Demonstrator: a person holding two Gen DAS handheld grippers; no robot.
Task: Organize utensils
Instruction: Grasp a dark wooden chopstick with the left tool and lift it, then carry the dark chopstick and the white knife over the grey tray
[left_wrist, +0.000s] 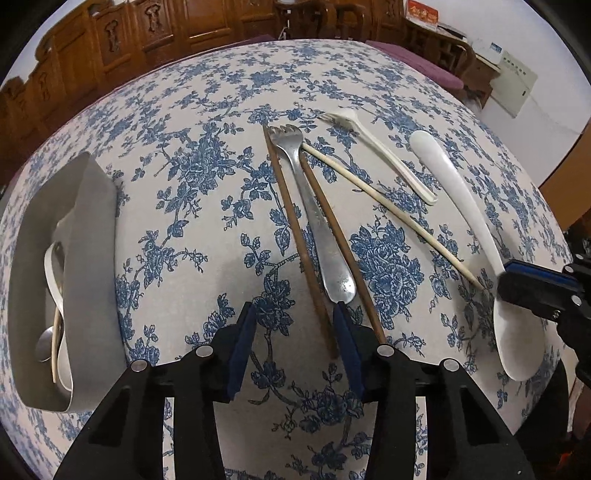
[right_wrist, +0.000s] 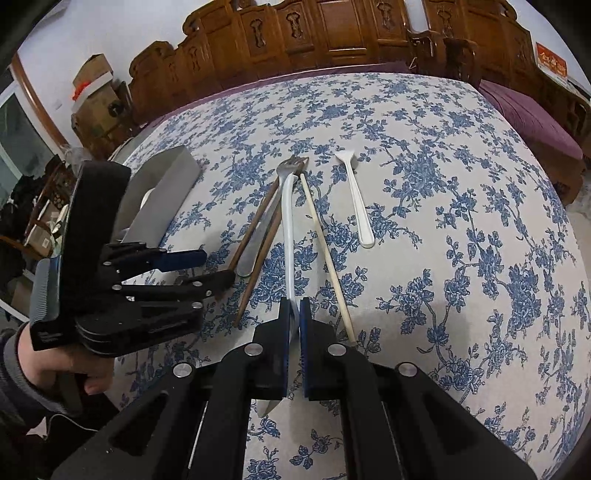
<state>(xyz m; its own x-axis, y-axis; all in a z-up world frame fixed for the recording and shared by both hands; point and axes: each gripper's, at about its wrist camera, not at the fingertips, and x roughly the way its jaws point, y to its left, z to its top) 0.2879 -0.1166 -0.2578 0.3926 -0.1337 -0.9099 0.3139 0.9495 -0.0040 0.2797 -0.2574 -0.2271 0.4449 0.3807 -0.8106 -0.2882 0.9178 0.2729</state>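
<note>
spoon bowl (right_wrist: 266, 406) behind gripper

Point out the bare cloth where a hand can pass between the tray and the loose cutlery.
Free: the tablecloth strip between the grey tray and the brown chopsticks; also right of the white fork. Crowded: metal fork, pale chopstick and white spoon, clamped by the right gripper. Left gripper is open.
</note>
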